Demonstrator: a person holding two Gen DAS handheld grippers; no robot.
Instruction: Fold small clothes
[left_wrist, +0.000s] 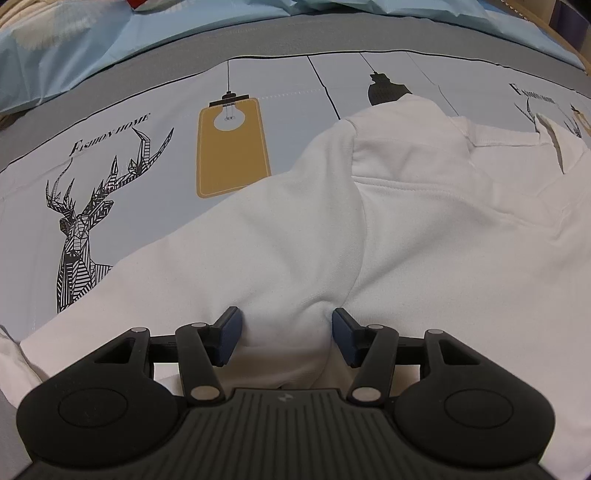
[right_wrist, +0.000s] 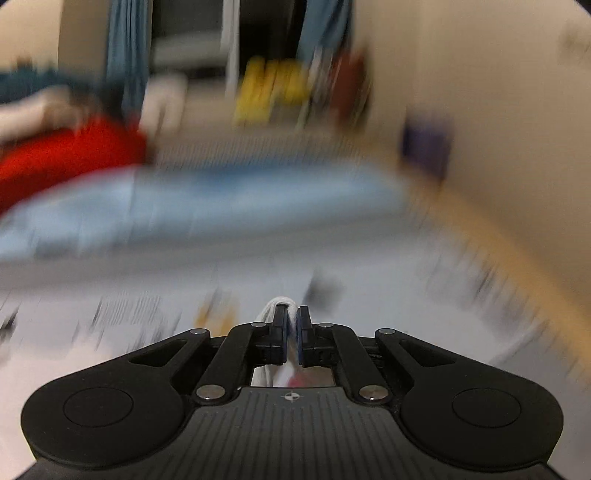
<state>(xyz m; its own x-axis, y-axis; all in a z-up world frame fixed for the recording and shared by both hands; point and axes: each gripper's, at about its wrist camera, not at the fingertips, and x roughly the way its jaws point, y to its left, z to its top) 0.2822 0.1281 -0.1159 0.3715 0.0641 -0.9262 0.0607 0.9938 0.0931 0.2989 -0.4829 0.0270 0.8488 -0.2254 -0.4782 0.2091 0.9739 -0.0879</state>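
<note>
Left gripper (left_wrist: 286, 339): fingers apart, straddling a ridge of the white garment (left_wrist: 369, 236).
Right gripper (right_wrist: 292, 332): clamped on white fabric (right_wrist: 277, 304).
Advice: I close left squarely before lifting.

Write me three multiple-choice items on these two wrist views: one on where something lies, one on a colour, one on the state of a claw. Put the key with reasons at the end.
1. Where does the white garment lie?
A. on the printed bed sheet
B. on a wooden floor
C. inside a basket

2. What colour is the lamp print beside the deer print?
A. green
B. mustard yellow
C. pink

3. How does the right claw stand?
A. wide open, nothing in it
B. out of view
C. shut on white cloth

Key: 1 A, the garment spreads over the patterned sheet in the left wrist view. 2 B, the lamp shape is mustard yellow with a white bulb cut-out. 3 C, its jaws nearly meet with white fabric pinched between them, while the left claw stands open astride a garment fold.
</note>
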